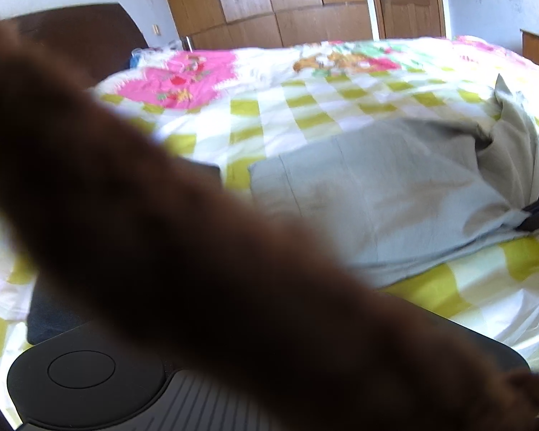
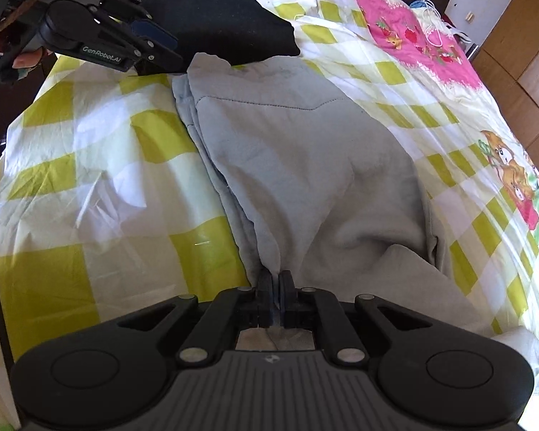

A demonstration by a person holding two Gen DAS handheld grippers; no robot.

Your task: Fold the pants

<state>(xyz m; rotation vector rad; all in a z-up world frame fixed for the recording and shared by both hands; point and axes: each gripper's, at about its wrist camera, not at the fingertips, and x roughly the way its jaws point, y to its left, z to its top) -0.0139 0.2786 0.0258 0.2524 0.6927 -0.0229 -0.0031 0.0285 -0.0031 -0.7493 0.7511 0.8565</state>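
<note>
At the left, the left gripper [image 2: 161, 48] hangs beside a dark folded garment [image 2: 226, 21], touching or nearly touching the far end of the pale grey cotton pants [image 2: 305, 165]; whether its jaws grip anything I cannot tell. The pants lie partly folded on the yellow-checked bedsheet [image 2: 90, 165]. The right gripper [image 2: 276, 287] pinches their near edge tightly. A one-sided pull could skew the layers and drag the sheet.

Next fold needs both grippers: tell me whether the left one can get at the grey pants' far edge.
Probably yes: the left gripper hovers beside the grey pants, nothing between; right gripper pinches the near end.
</note>
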